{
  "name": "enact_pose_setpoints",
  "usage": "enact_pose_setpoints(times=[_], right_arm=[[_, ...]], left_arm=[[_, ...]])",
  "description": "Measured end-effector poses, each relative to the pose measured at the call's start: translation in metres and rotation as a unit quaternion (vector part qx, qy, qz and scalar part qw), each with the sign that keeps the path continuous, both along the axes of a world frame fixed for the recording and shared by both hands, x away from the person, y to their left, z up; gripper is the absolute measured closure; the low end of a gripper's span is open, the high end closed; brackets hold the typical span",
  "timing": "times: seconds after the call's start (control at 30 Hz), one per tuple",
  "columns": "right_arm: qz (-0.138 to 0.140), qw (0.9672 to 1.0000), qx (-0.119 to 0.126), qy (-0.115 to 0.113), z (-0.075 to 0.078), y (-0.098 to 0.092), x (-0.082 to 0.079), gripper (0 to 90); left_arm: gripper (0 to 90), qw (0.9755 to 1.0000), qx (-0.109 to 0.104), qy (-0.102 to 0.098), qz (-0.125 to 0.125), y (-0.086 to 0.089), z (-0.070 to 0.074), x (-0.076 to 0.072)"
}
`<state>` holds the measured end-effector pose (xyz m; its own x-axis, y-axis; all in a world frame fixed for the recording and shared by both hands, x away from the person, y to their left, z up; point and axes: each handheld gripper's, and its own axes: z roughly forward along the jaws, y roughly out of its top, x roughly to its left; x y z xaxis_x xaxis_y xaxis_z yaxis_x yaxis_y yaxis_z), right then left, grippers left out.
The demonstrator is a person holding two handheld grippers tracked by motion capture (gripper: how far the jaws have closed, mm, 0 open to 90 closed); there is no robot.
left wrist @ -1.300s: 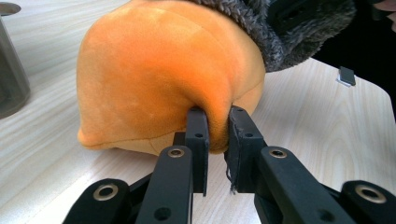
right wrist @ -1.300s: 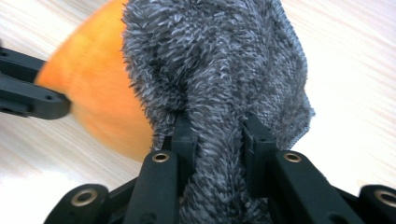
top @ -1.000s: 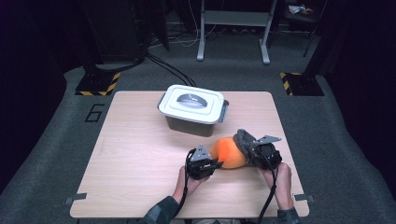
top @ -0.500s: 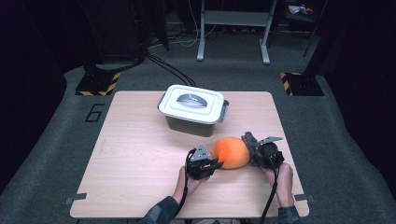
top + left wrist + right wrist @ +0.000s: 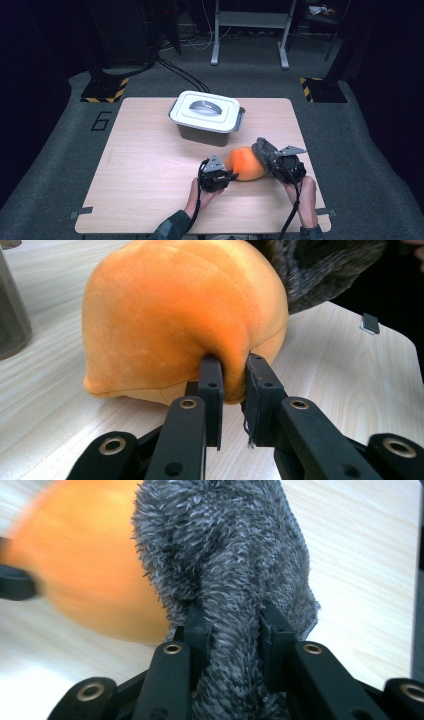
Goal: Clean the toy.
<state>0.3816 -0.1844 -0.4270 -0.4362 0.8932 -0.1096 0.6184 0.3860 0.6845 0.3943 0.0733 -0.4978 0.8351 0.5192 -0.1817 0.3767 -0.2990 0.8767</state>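
Pale wood tabletop (image 5: 145,165), square with rounded corners, set on a grey carpeted floor (image 5: 60,150) bearing a painted number at the tabletop's left. Toward the far middle of the tabletop, a grey lidded bin (image 5: 206,118), white lid on, latches at both ends, well apart from both hands.

Nearer the front edge, right of centre, an orange plush ball (image 5: 246,162) resting on the wood (rounded, soft, seamed across the top in the left gripper view (image 5: 185,315)). Against its right side, a dark grey fuzzy cloth (image 5: 264,152), draped partly over the ball's upper right; shaggy pile plain in the right gripper view (image 5: 225,565), with the orange ball (image 5: 85,565) blurred behind it at left.

Left tongs (image 5: 226,176) at the ball's left, held from the bottom edge by the left hand (image 5: 200,196). In the left gripper view, left tongs (image 5: 233,371) nearly closed, pinching a fold of the ball's orange fabric low on its near side; fabric puckered into the narrow gap between the two black jaws.

Right tongs (image 5: 267,159) at the ball's right, gripped by the right hand (image 5: 302,192), cable trailing back to the front edge. In the right gripper view, right tongs (image 5: 234,617) clamped on a bunched strip of the grey cloth, pile bulging out above and below the jaws.
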Motion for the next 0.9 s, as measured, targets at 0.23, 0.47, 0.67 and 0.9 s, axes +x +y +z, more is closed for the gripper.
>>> enact_pose_setpoints(times=[0.23, 0.47, 0.67, 0.9], right_arm=[[0.054, 0.9983, -0.017, -0.015, 0.010, 0.033, -0.010, 70.8], [0.071, 0.9970, -0.026, -0.015, 0.008, 0.045, -0.007, 70.7], [0.085, 0.9959, -0.021, -0.026, 0.014, 0.050, -0.014, 70.7], [0.077, 0.9955, -0.052, -0.016, 0.005, 0.056, -0.007, 70.9]], left_arm=[[79.4, 1.0000, 0.001, 0.001, -0.001, 0.000, 0.001, 0.000], [79.4, 1.0000, -0.001, 0.005, 0.001, 0.001, 0.000, 0.001], [79.4, 1.0000, 0.000, 0.003, -0.002, 0.001, 0.000, 0.002], [79.4, 1.0000, 0.001, 0.004, -0.003, 0.001, 0.000, 0.002]])
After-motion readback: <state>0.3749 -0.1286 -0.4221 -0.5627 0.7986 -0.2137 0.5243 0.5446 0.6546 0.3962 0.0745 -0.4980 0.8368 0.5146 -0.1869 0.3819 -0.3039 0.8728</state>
